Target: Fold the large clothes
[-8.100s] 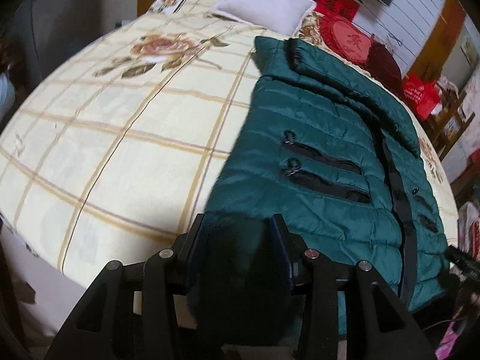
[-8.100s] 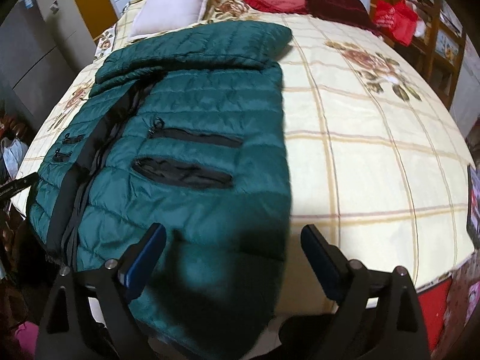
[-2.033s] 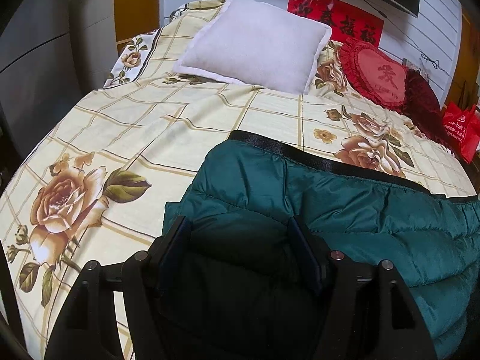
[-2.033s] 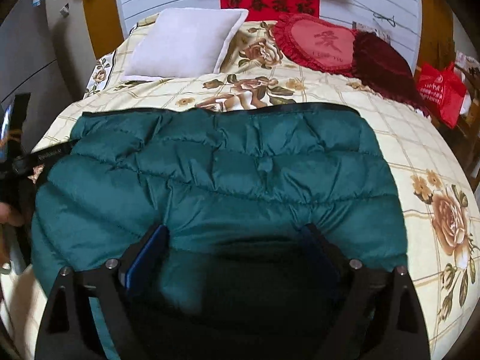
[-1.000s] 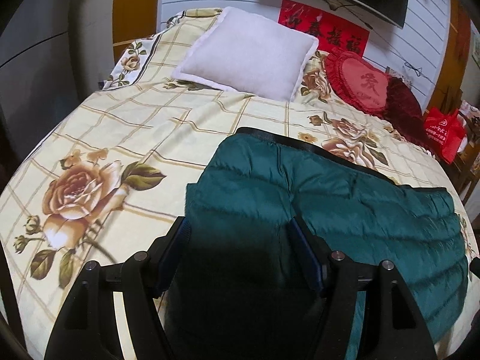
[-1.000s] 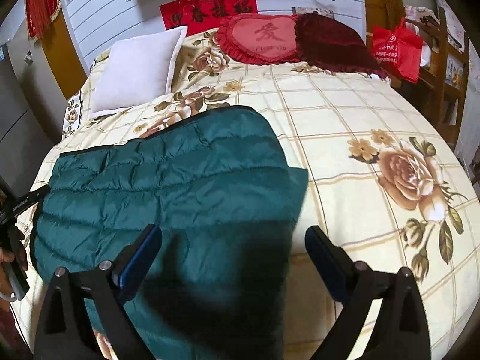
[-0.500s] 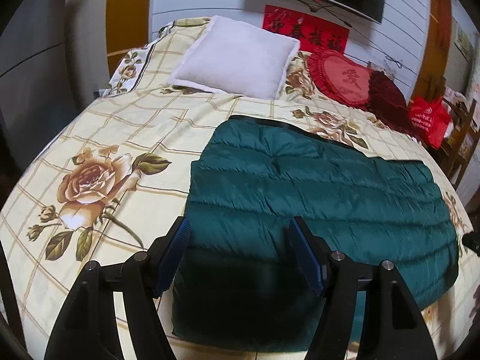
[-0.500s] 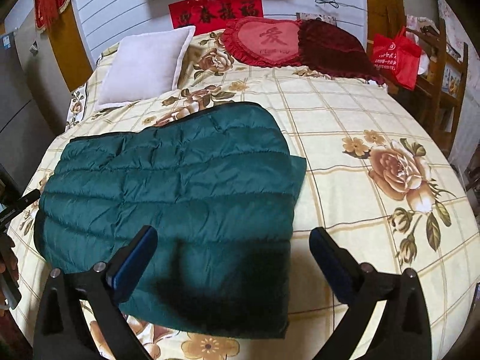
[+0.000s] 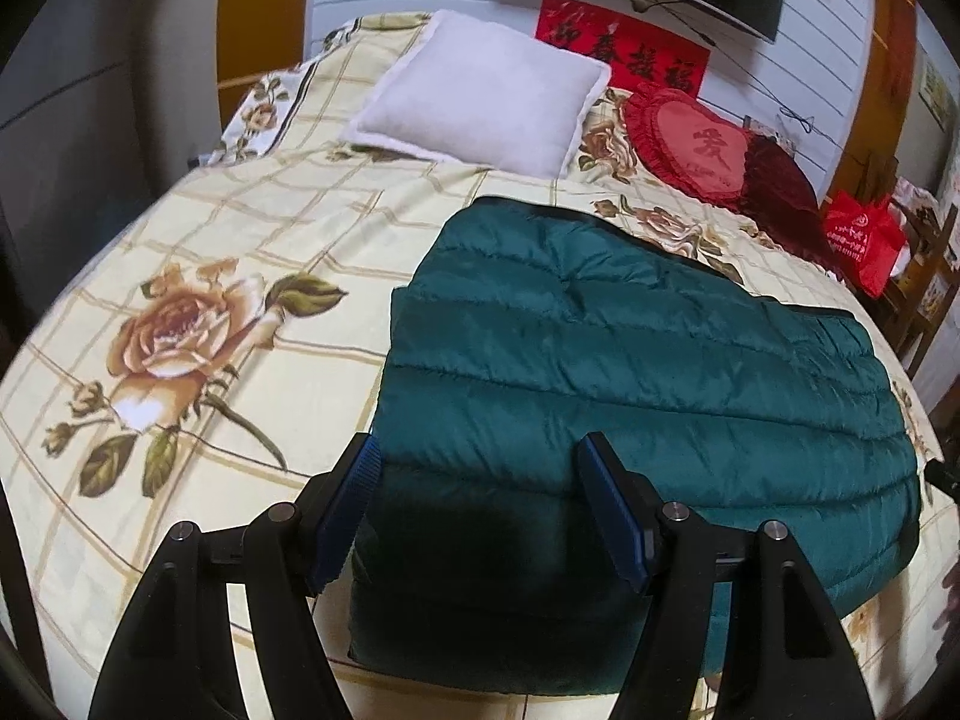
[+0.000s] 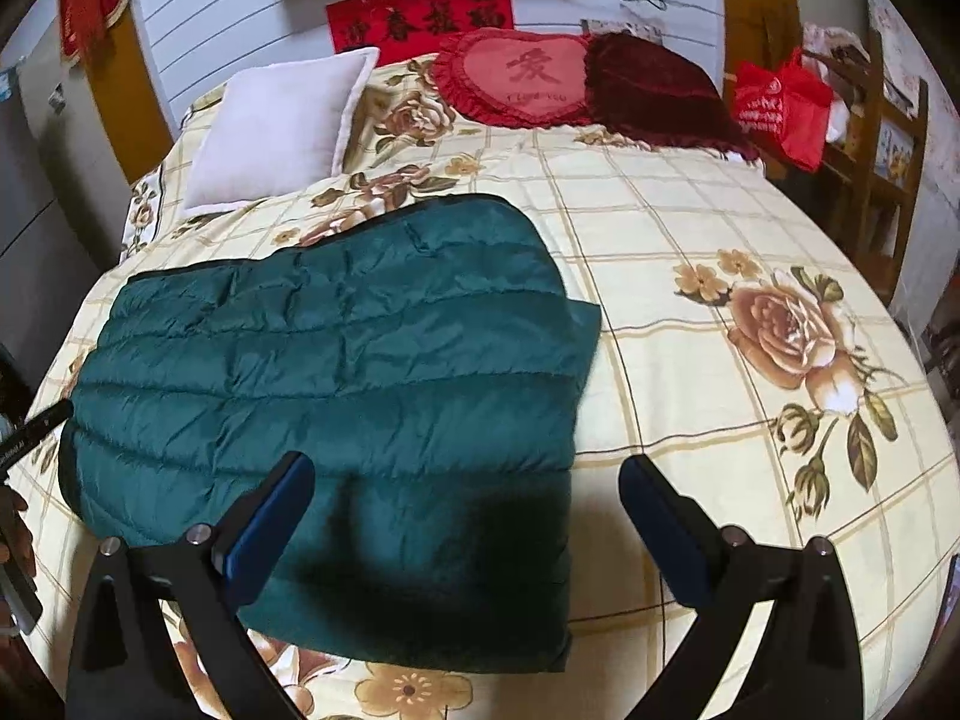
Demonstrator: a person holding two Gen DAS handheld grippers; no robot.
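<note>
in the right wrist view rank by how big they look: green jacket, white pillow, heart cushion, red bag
1. green jacket, clearly largest, though nearest the camera
2. white pillow
3. heart cushion, close to the pillow, so that order is unsure
4. red bag

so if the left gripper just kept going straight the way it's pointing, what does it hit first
Most likely the folded dark green quilted puffer jacket on the floral bed cover. The left gripper stands open, angled down, with the jacket's near-left corner right ahead between its fingers. Depth is hard to judge.
</note>
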